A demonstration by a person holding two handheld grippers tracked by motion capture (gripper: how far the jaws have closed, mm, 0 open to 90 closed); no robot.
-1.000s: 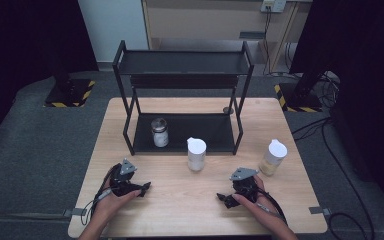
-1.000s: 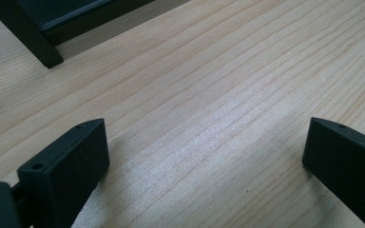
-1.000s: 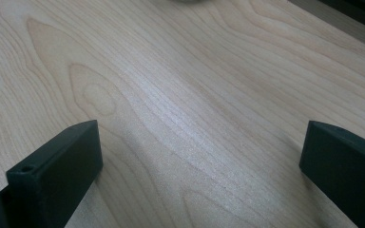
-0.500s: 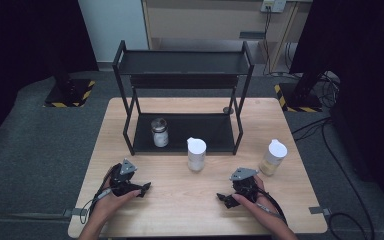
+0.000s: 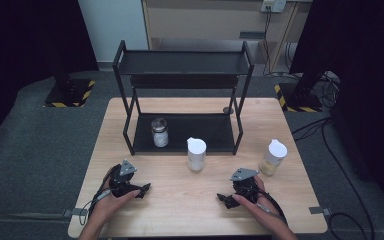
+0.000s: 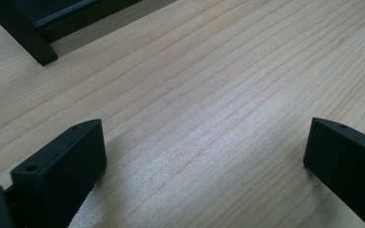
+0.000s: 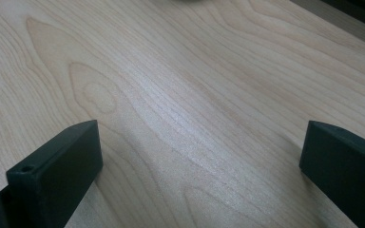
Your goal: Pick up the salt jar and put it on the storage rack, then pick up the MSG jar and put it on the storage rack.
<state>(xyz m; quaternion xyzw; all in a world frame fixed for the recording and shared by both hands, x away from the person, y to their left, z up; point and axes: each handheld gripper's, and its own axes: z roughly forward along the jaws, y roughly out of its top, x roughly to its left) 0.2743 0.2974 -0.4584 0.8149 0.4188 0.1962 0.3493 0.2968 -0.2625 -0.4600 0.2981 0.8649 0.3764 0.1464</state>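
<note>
Both hands rest low on the table [image 5: 180, 200] – left gripper [image 5: 142, 190] at 7 o'clock, right gripper [image 5: 222, 198] at 5 – each with jaws spread wide, holding nothing

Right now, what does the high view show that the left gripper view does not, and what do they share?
High view: the glass jar on the rack's bottom shelf, the white bottle in front of the rack, the yellowish bottle near the right tongs, and both hands. Left gripper view: the left tongs up close, jaws wide apart over bare wood. Shared: the wooden table and the black rack.
</note>
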